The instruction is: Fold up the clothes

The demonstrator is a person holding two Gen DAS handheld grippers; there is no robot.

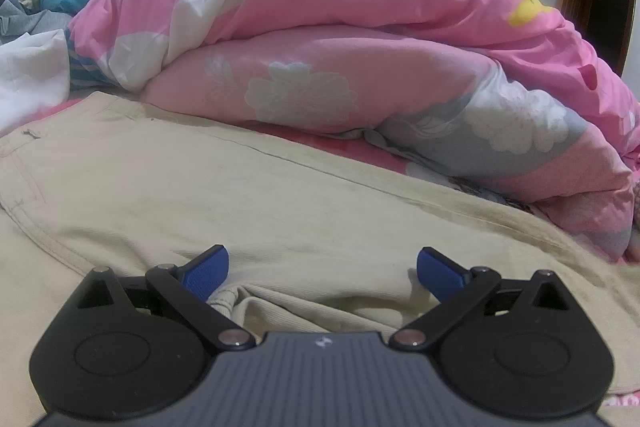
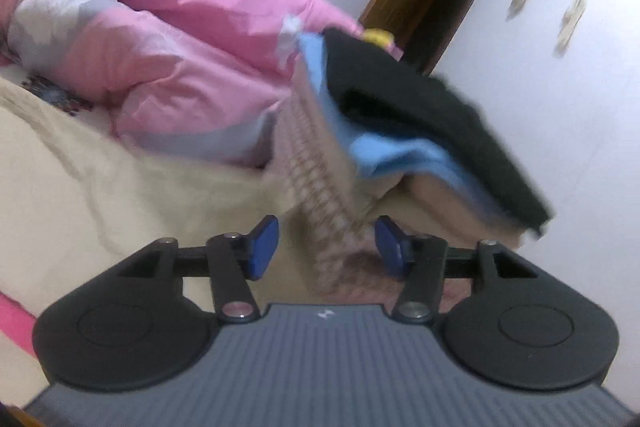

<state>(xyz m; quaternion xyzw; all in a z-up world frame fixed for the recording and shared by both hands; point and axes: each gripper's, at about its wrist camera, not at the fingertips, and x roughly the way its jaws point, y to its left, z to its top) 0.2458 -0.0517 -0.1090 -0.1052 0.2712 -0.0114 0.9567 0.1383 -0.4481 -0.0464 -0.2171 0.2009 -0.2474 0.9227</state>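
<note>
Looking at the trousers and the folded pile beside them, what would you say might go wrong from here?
1. The left gripper hovers open over a bunched ridge of the beige trousers; closing there might pinch several layers and spoil the fold.
2. The pile of black, blue and checked clothes looks uneven; the right gripper, open and close by, might knock it over.
3. The pink quilt crowds the trousers' far edge and may catch them.

Bare beige garment [image 1: 240, 187] ahead, pink quilt [image 1: 340, 27] blocking behind, folded stack [image 2: 400, 131] right
</note>
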